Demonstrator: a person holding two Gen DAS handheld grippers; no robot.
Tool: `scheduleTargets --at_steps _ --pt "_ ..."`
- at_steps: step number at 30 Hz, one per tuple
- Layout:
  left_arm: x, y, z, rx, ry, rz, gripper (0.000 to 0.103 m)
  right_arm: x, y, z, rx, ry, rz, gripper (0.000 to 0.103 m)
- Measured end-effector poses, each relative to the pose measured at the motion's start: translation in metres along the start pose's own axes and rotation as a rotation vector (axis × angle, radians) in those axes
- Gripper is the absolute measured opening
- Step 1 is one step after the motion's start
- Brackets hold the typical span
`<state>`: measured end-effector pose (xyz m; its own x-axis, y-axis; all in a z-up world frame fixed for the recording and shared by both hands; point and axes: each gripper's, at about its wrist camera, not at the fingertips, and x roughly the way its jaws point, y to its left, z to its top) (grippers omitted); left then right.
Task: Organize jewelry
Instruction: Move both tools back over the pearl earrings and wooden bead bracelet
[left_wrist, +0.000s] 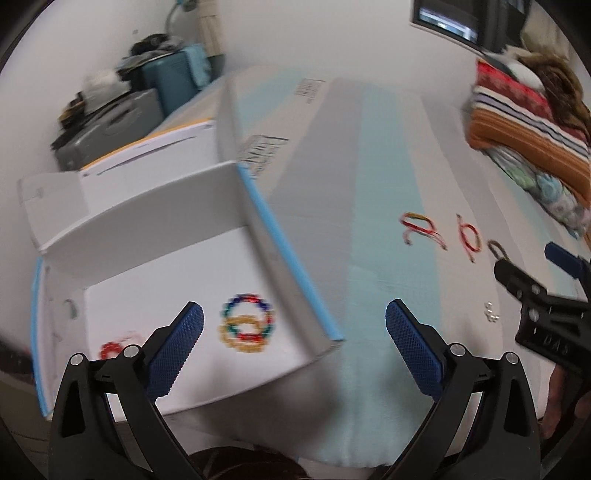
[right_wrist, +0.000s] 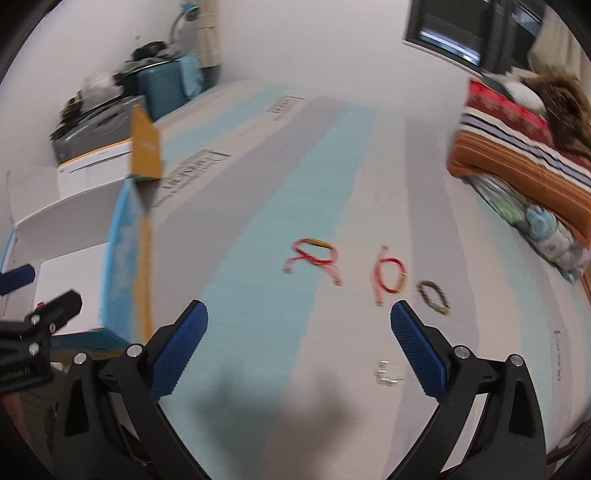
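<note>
Both jaws spread wide, nothing held: left gripper (left_wrist: 294, 334), right gripper (right_wrist: 299, 334). Beaded bracelets (left_wrist: 247, 326) lie in white box (left_wrist: 207, 280). Red cords (right_wrist: 314, 260), blurred, probably fetched next.

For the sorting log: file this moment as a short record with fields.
box: open white box, left on the striped cover
in box: multicolour bead bracelets, red bead piece
on cover: two red cord bracelets, dark bead bracelet, small silver pieces
left gripper: open, empty
right gripper: open, empty
</note>
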<state>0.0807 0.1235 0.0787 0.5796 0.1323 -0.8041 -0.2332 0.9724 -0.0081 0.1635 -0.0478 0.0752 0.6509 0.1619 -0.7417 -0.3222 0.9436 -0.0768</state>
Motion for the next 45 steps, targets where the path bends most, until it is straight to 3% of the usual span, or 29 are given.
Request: scheduleTargets --at_steps 14,22,35,45 --pt "0.057 -0.143 -0.009 0.140 0.069 -0.127 0.097 0.067 -0.133 -0.010 0.163 0.075 -0.063 0.095" --pt "0.096 -0.204 -0.020 0.192 0.127 -0.167 0.097 0.115 -0.194 -0.031 0.259 0.119 -0.062 0.095" --pt "0.151 -0.270 -0.039 0.274 0.192 -0.167 0.097 0.183 -0.227 -0.032 0.255 0.195 -0.051 0.090" --pt "0.175 -0.280 -0.039 0.266 0.226 -0.171 0.096 0.224 -0.229 -0.028 0.243 0.261 -0.024 0.067"
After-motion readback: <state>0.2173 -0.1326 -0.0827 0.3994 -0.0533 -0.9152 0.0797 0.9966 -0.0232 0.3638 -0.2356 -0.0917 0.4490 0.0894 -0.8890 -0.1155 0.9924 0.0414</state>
